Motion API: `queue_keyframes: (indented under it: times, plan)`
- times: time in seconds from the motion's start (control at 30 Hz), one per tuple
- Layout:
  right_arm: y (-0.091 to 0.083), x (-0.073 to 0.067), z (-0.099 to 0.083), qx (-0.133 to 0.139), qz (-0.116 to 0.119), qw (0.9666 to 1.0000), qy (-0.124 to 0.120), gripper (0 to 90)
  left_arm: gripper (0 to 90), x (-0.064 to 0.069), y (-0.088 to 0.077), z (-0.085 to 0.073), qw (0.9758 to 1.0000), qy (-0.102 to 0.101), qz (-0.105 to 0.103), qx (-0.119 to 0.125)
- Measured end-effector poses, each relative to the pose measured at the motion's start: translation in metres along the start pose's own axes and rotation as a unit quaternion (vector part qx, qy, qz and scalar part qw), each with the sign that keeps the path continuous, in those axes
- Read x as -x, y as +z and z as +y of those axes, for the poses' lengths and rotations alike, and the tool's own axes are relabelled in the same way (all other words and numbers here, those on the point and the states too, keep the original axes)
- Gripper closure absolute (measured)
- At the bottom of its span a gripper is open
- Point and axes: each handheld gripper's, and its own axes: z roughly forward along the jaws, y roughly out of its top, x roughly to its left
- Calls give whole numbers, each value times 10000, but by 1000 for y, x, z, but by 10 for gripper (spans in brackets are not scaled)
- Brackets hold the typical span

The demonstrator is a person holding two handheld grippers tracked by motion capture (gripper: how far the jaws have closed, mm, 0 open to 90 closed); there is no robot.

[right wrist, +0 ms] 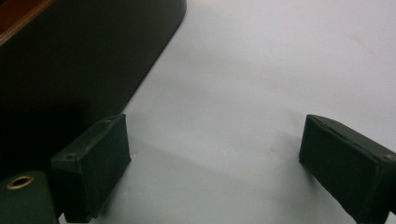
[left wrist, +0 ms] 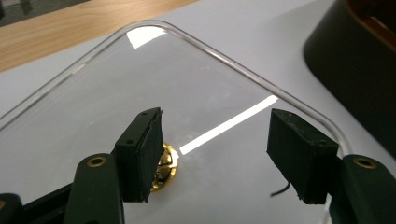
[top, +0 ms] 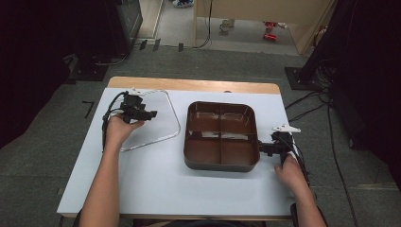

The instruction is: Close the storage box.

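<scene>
A clear plastic lid (top: 163, 124) with rounded corners lies flat on the left part of the white table. My left gripper (top: 150, 115) hovers over it, jaws apart. In the left gripper view the lid (left wrist: 177, 79) spreads under the left gripper (left wrist: 215, 126), and a small gold knob (left wrist: 167, 164) peeks out beside the left pad, with nothing pressed between the pads. A dark brown tray (top: 220, 166) with several compartments sits at centre right. My right gripper (top: 261, 147) rests open beside its near right corner; the right gripper (right wrist: 215, 135) spans bare table next to the tray wall (right wrist: 70, 70).
The table (top: 156, 184) has a wooden strip (top: 189, 85) along its far edge. The tray's dark corner (left wrist: 359, 60) rises just right of the lid. Cables and dark stands (top: 307, 71) lie on the floor beyond the table.
</scene>
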Motion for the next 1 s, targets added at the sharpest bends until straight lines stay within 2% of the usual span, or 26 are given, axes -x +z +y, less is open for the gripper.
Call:
queue_keyframes:
  times: [0.13, 0.23, 0.37, 0.5, 0.6, 0.73, 0.83, 1.0]
  plan:
    - [0, 0, 0, 0, 0, 10000, 0, 80, 359, -11, 5, -6, 9999, -157, 65, -26]
    - [0, 0, 0, -1, 1, 10000, 0, 80, 356, -16, 10, -10, 9998, -120, 112, -114]
    - [0, 0, 0, 1, 0, 10000, -1, 80, 360, -20, 17, -16, 9995, -171, 201, -190]
    - [0, 0, 0, -1, 0, 10000, -2, 80, 414, -22, 21, -23, 9991, -188, 285, -263]
    - [0, 0, 0, 1, -2, 10000, 0, 80, 477, -25, 21, -27, 9989, -228, 240, -328]
    - [0, 0, 0, 0, -2, 10000, -4, 80, 537, -24, 21, -29, 9992, -200, 255, -252]
    - [0, 0, 0, 0, -3, 10000, -5, 80, 584, -21, 22, -31, 9993, -73, 311, -190]
    - [0, 0, 0, 2, -3, 10000, -7, 80, 592, -19, 21, -29, 9989, -7, 404, -251]
